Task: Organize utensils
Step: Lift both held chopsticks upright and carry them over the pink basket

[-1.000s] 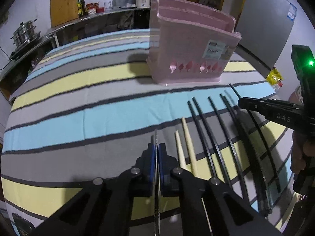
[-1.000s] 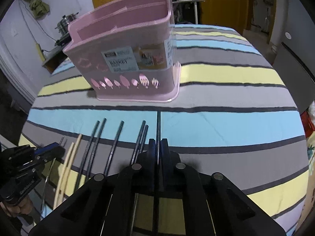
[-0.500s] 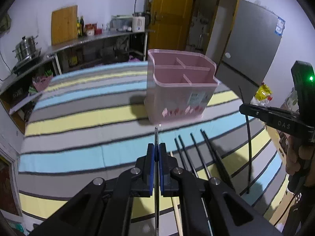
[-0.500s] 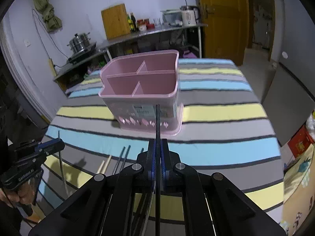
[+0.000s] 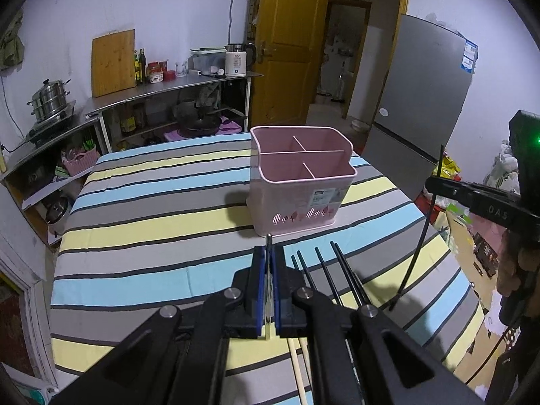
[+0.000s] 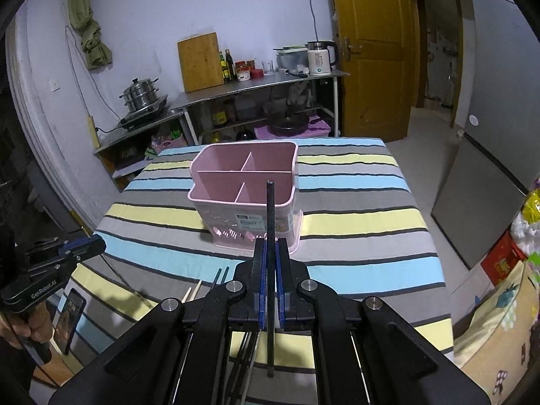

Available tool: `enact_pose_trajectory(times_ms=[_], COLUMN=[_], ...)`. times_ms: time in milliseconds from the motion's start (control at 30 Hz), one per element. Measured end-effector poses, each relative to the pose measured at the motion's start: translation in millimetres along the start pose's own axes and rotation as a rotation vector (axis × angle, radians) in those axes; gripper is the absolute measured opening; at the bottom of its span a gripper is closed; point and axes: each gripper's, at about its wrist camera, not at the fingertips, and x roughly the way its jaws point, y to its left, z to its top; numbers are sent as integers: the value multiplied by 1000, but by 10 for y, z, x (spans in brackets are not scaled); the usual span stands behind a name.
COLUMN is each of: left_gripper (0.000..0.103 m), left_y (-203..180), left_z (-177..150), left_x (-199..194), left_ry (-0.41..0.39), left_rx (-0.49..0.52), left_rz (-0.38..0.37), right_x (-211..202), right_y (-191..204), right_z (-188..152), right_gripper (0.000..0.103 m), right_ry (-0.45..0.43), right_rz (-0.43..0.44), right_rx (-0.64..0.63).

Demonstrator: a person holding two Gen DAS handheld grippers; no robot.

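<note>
Looking along the left tool (image 5: 269, 256), its blue pads are clamped on a thin silvery chopstick (image 5: 268, 280) whose tip reaches just past them, raised above the striped table (image 5: 141, 233); the pink utensil basket (image 5: 297, 182) stands ahead with its four compartments open to view, black chopsticks (image 5: 324, 270) and pale wooden ones (image 5: 297, 371) lie on the cloth below, and the right tool at the edge carries a black chopstick (image 5: 418, 236) hanging steeply. From the right wrist view, the right tool (image 6: 269, 260) is closed on that black chopstick (image 6: 270, 222), its upper end lined up over the basket's (image 6: 216, 195) near rim. Judging from this, a thin stick held near one end may pivot in the pads, strike the rim or a divider, or land in the wrong compartment. The lower ends of both held sticks are cut off behind the tool bodies, and the silvery one is probably metal, though glare makes that uncertain.
</note>
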Motion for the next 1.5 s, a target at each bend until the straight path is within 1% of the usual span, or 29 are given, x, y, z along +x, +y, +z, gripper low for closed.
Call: enact_pose_trajectory(times_ms=[267, 533, 700, 800, 1033, 1133, 1267, 1400, 1500], left_gripper=[5, 5, 5, 4, 5, 4, 4, 4, 4], left_y=[-44, -62, -83, -108, -99, -100, -86, -47, -8], left_z=[38, 273, 589, 803, 1313, 1482, 1581, 1582, 1546], left_x=[-111, -147, -124, -130, -158, -115, 54, 277, 426], left_ry=[-6, -17, -37, -62, -130, -152, -158, -144, -125], left_rx=[0, -5, -7, -2, -8, -2, 4, -9, -25], left_rz=[-12, -38, -56, -64, -77, -77, -78, -85, -97], right_x=[-137, -213, -208, -217, -274, -233, -74, 122, 301], right_y=[7, 15, 74, 104, 132, 156, 184, 173, 165], right_z=[-13, 121, 337, 491, 971, 1123, 1237, 1283, 1253], right_gripper=[5, 5, 4, 4, 4, 4, 4, 4, 4], right_ry=[-23, -70, -106, -133, -226, -247, -253, -242, -219], right_rz=[-6, 25, 46, 62, 96, 104, 106, 117, 119], right_rx=[1, 25, 30, 41, 73, 78, 82, 94, 99])
